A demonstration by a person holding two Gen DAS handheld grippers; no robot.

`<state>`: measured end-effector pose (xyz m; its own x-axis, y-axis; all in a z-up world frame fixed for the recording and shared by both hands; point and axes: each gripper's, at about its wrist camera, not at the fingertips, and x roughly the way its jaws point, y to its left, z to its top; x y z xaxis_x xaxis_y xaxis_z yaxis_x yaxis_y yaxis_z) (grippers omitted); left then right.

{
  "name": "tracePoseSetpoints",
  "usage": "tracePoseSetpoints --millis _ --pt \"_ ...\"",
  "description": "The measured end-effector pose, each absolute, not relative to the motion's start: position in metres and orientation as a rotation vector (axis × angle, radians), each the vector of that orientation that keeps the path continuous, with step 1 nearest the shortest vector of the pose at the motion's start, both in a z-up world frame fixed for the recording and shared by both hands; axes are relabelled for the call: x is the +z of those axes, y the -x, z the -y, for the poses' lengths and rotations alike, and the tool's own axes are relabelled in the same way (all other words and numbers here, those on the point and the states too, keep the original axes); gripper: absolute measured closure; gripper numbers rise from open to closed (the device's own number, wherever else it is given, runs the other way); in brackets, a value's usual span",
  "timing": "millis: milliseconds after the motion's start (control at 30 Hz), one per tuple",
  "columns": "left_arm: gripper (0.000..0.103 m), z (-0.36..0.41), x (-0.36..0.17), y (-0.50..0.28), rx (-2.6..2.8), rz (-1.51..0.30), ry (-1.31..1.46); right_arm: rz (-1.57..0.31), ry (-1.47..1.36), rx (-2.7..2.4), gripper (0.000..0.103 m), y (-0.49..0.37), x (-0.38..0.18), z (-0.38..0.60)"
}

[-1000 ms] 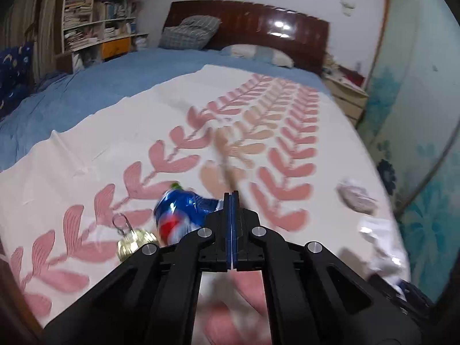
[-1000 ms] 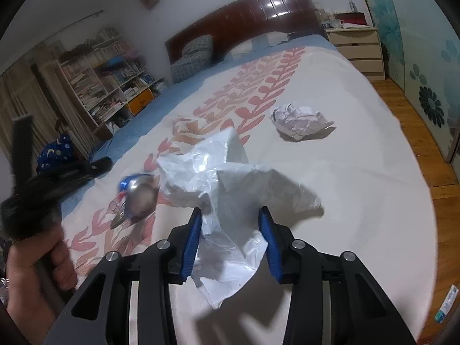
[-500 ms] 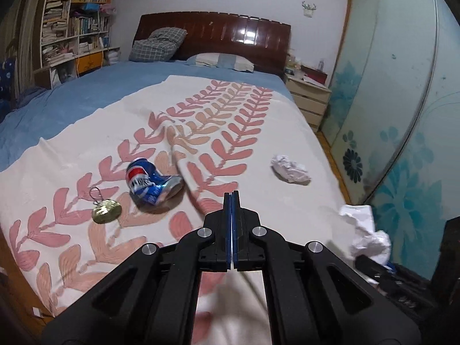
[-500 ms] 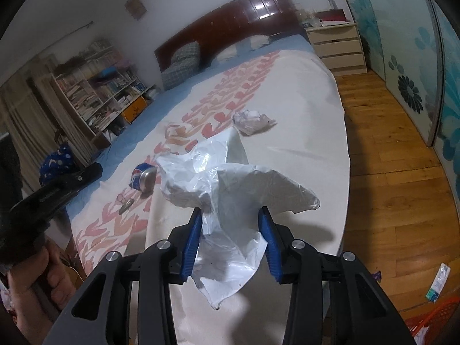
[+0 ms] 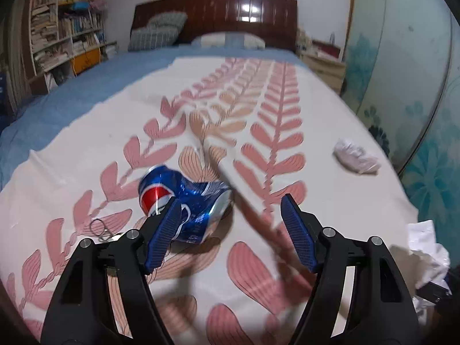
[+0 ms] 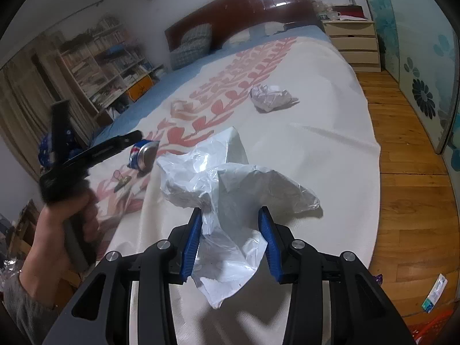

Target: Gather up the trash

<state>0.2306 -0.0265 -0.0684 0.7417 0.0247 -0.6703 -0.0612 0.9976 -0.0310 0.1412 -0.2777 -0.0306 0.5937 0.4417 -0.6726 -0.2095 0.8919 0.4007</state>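
A crushed blue Pepsi can (image 5: 184,198) lies on the bed's patterned cover; it also shows in the right wrist view (image 6: 142,155). My left gripper (image 5: 230,233) is open just above and before the can, its left finger over the can's near end. My right gripper (image 6: 230,240) is shut on a white plastic bag (image 6: 230,184) and holds it above the bed's edge. A crumpled white paper ball (image 5: 355,158) lies on the right part of the bed; it also shows in the right wrist view (image 6: 271,97).
A key ring with a tag (image 5: 99,228) lies left of the can. Pillows (image 5: 158,31) and a dark headboard (image 5: 230,14) are at the far end. A bookshelf (image 5: 57,34) stands left, a nightstand (image 6: 355,46) and wooden floor (image 6: 411,172) right.
My left gripper has opened and moved down close to the can. My right gripper keeps hold of the bag and has shifted back toward the bed.
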Motion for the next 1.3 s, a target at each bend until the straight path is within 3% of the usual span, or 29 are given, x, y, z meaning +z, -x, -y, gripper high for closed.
tracePoseSetpoints --millis 100,367,533,1167,1300 --pt "0.044 0.016 -0.080 -0.240 0.079 -0.798 0.075 -0.863 -0.291 0.384 0.061 -0.146 -0.034 0.275" --pt "0.047 0.012 -0.101 -0.252 0.149 -0.905 0.048 -0.864 -0.288 0.394 0.060 -0.150 -0.035 0.269" --pt "0.062 0.017 -0.102 -0.257 0.192 -0.921 -0.025 -0.865 -0.291 0.396 0.060 -0.152 -0.036 0.267" --pt "0.060 0.024 -0.098 -0.278 0.202 -0.897 -0.055 -0.869 -0.299 0.399 0.059 -0.151 -0.037 0.267" --pt "0.076 0.026 -0.098 -0.280 0.225 -0.873 -0.081 -0.868 -0.301 0.400 0.059 -0.152 -0.037 0.268"
